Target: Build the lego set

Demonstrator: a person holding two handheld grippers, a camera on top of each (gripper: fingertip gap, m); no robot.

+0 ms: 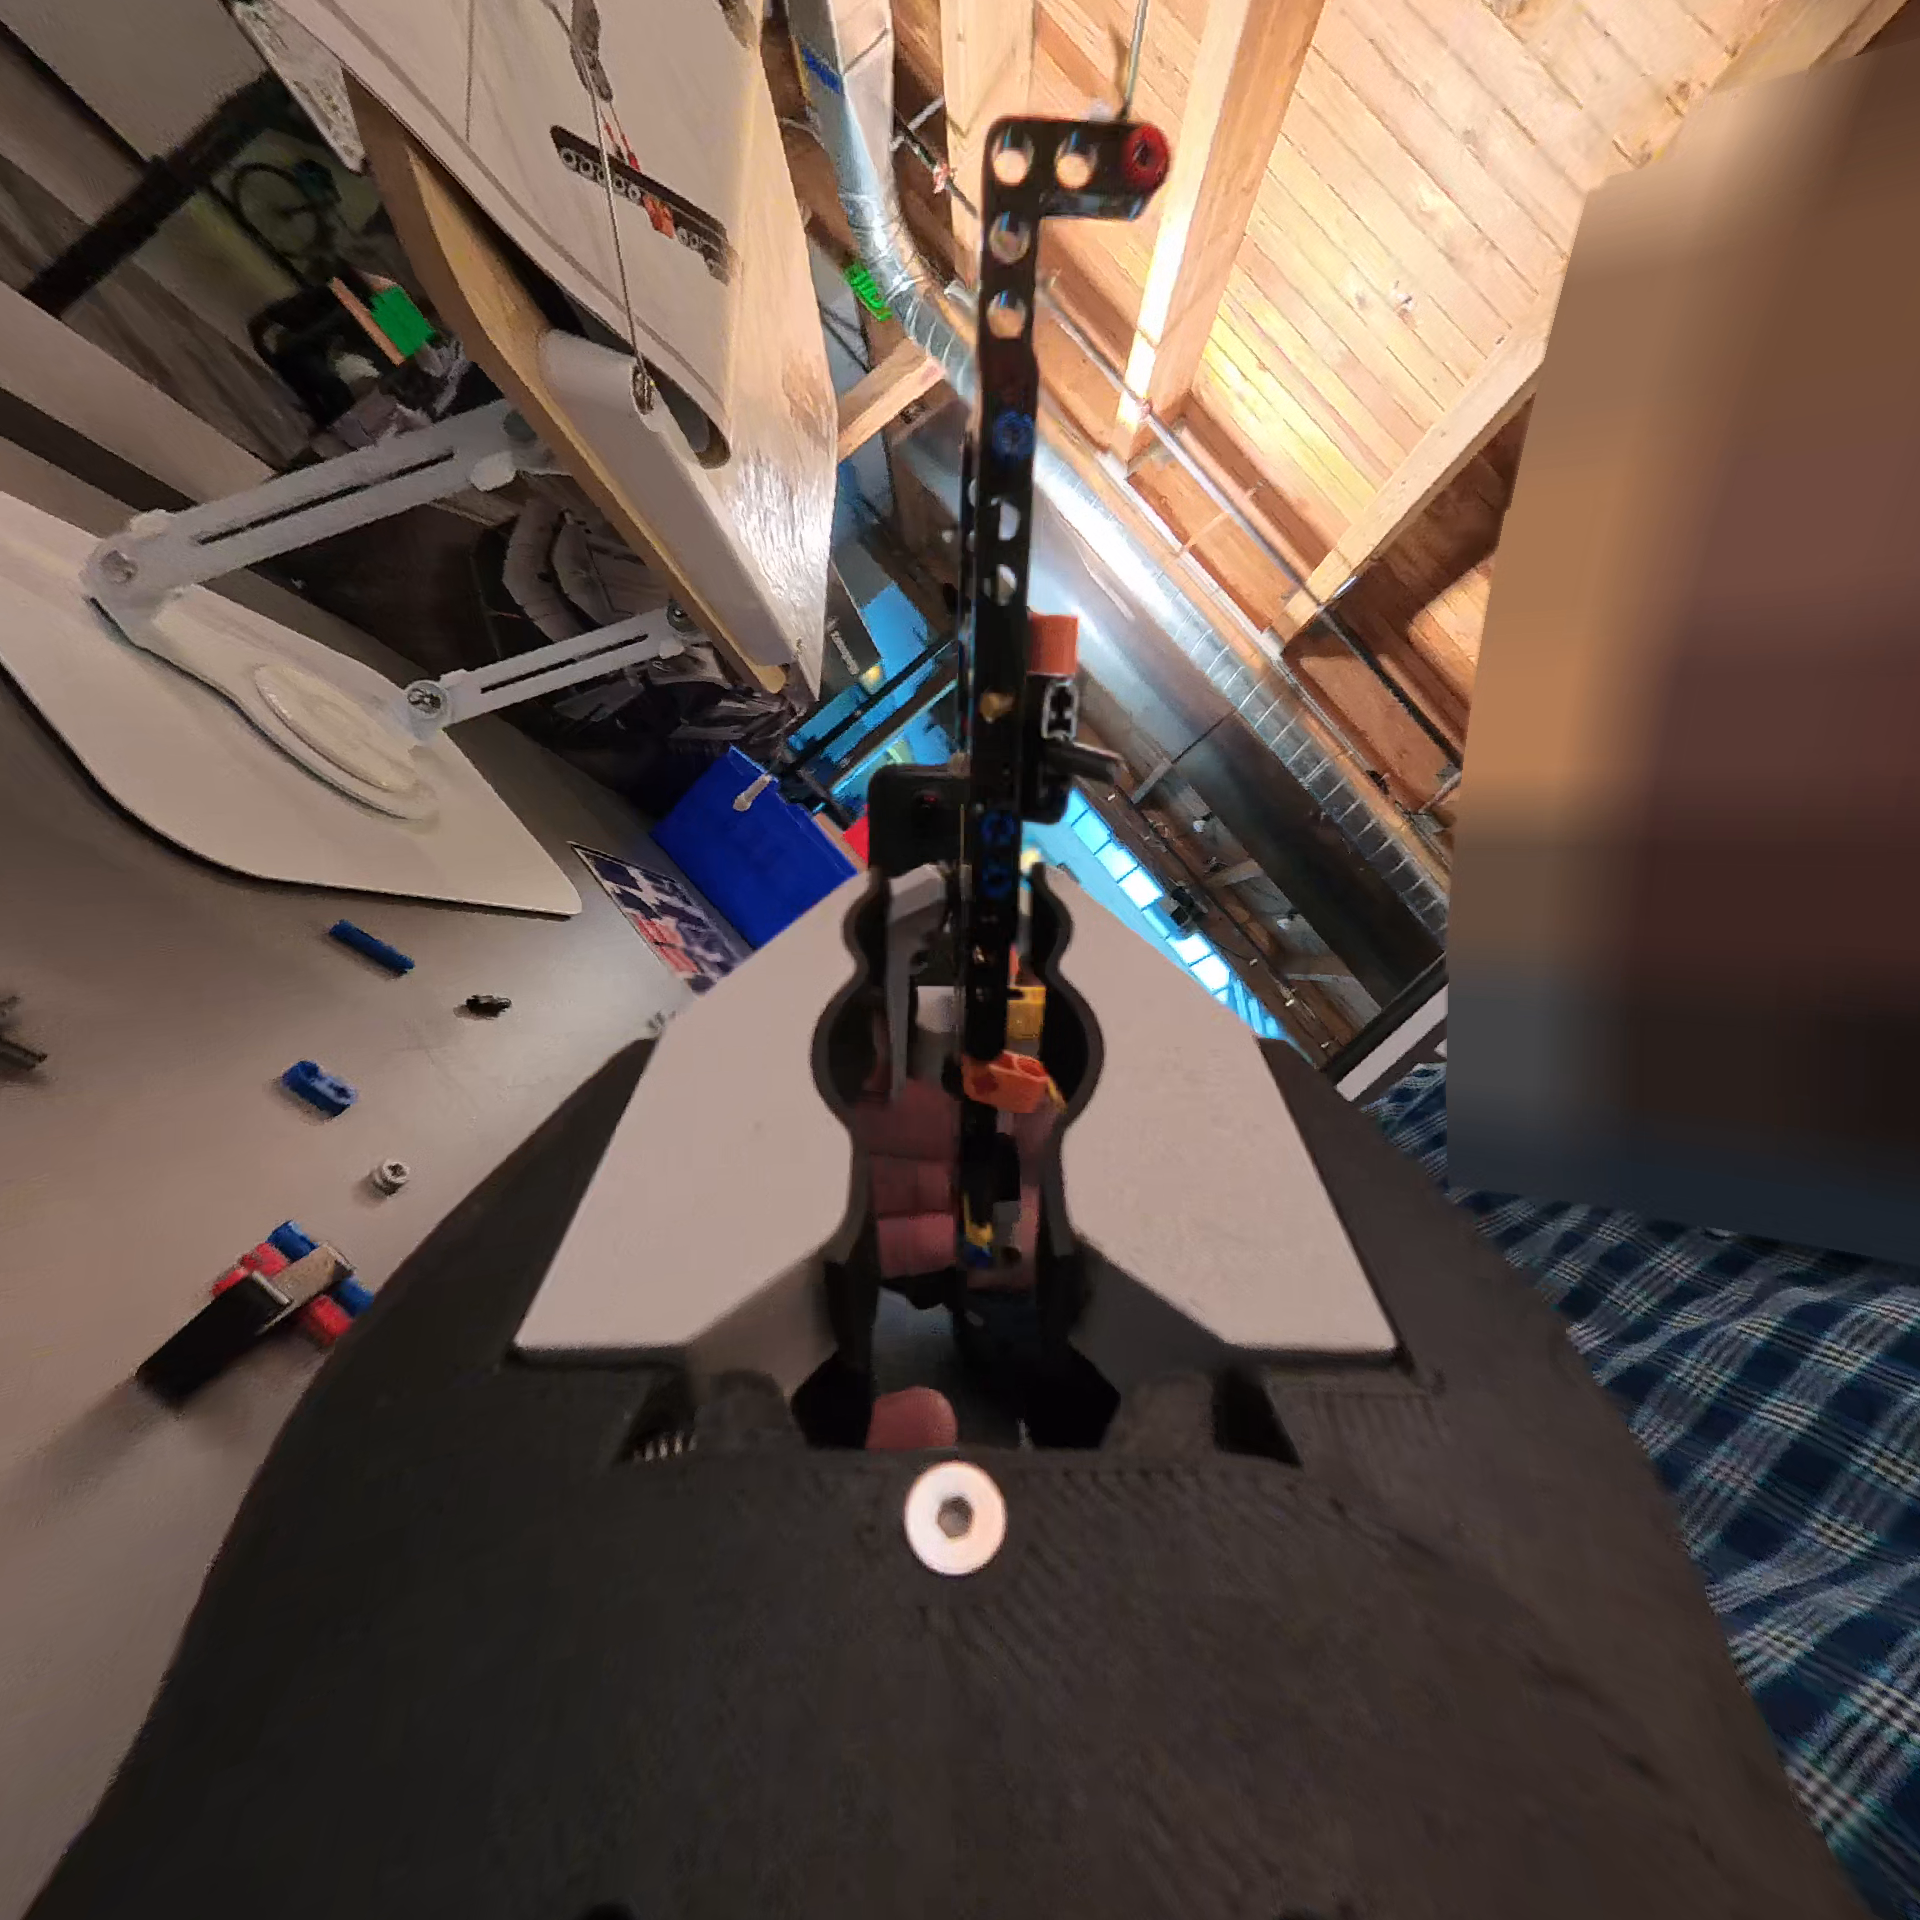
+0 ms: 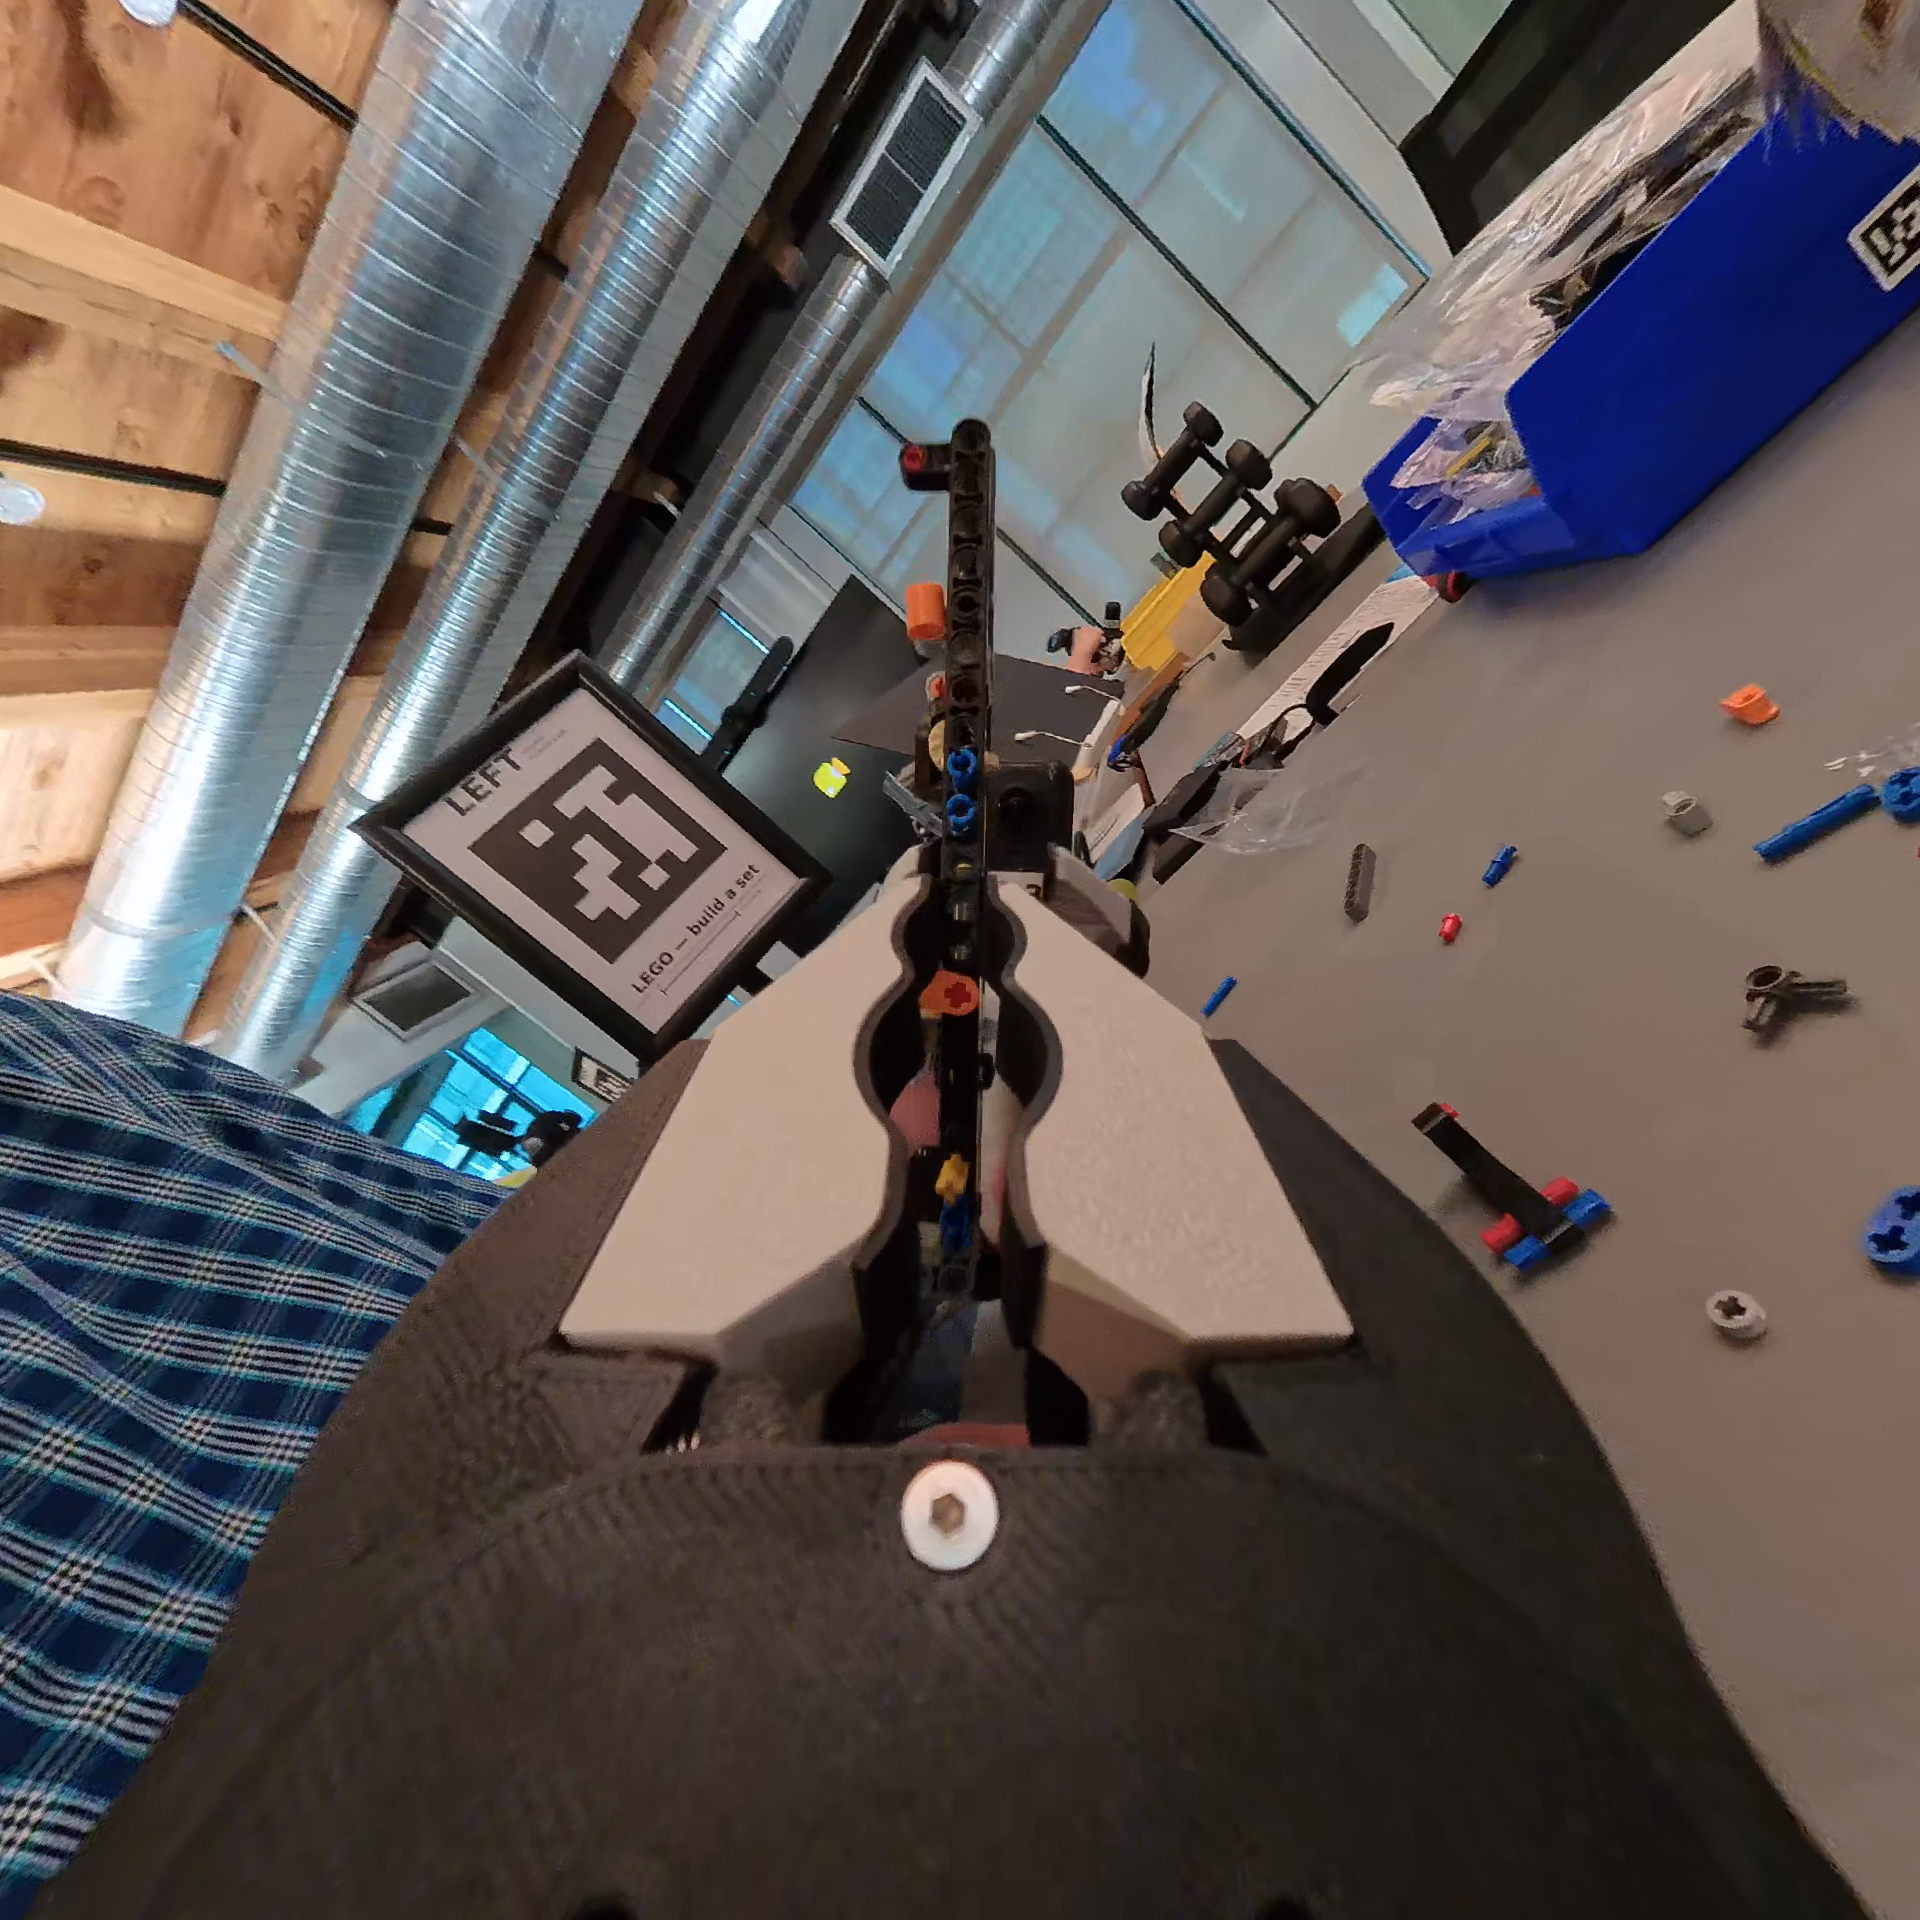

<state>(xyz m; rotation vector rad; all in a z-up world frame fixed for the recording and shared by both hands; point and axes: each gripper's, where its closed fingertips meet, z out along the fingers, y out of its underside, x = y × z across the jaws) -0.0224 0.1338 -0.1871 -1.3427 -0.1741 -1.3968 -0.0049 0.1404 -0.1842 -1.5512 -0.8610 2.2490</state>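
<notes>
The left gripper [image 1: 971, 914] has its grey fingers [image 1: 748, 1122] closed almost together on a long black beam [image 1: 992, 582], which stands up between them and runs away from the camera, ending in a short bent arm with a red pin [image 1: 1141, 156]. Blue pins, an orange connector [image 1: 1003, 1081] and a yellow piece sit along the beam between the fingers.

The right gripper [image 2: 961, 914] is likewise nearly closed, clamped on the same beam [image 2: 968, 582], seen edge-on, with an orange bush [image 2: 951, 995] level with the fingertips and an orange piece [image 2: 925, 611] higher up.

Both grippers are lifted off the grey table [image 2: 1558, 935]. A plaid sleeve [image 2: 156, 1247] lies beside each.

Loose parts lie scattered on the table: a black piece with red and blue pins [image 2: 1527, 1205], a grey bush [image 2: 1735, 1317], a blue axle [image 2: 1813, 823], an orange part [image 2: 1749, 704], a black connector [image 2: 1787, 995]. Farther off stands a blue bin [image 2: 1683, 416] with clear bags in it and a square coded sticker on its side. A white stand [image 1: 291, 727] holds a tilted board with an instruction sheet [image 1: 582, 177].

A framed sign [image 2: 592, 847] with a black-and-white marker and some lettering stands beyond the right gripper. Dumbbells [image 2: 1226, 509] sit on a rack in the distance; silver ducts [image 2: 312, 468] run under wooden joists.
</notes>
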